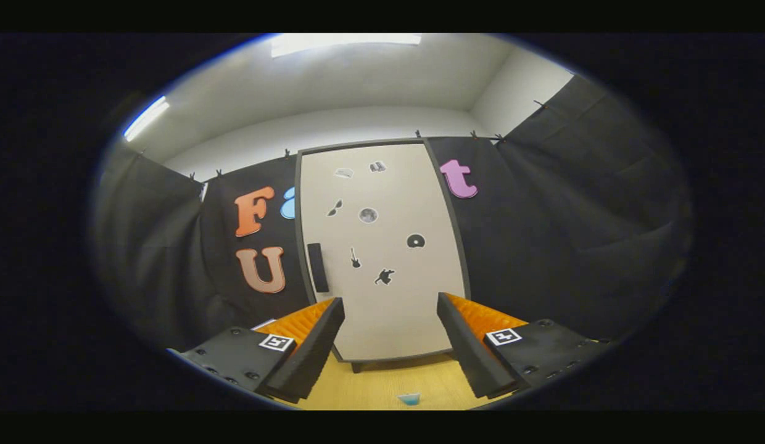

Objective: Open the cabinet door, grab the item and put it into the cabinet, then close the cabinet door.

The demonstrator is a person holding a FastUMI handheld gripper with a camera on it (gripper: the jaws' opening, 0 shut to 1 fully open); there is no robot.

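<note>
Facing cabinet: the gripper (390, 308) points at the cabinet (382, 253), which stands upright on the wooden table (382, 382) against the booth's dark cloth wall, well beyond the fingers.
Step in hand: opening the door, by my reading; it is the first step of the task and looks not yet begun.
Door: the pale cabinet door (388, 308) sits flush in its dark frame, closed, with several small dark stickers scattered over it.
Handle: a dark vertical handle (318, 267) sits near the door's left edge, about halfway up, just above and ahead of the left finger.
Item: a small blue item (409, 399) lies on the table low between the fingers, nearer than the cabinet's foot and apart from both fingers; its shape is too small to tell.
Claw opening: the fingers are spread wide, with the lower door and bare tabletop visible between them.
Claw contact: released; nothing is held, and neither finger touches the door, the handle or the item.
Next move calls for: travelling forward and leftward so the fingers straddle the handle, then clenching on it and pulling so the door swings out, probably hinging at the right.
Care needed: keeping the approach above the blue item so it isn't knocked away before it is grabbed.
</note>
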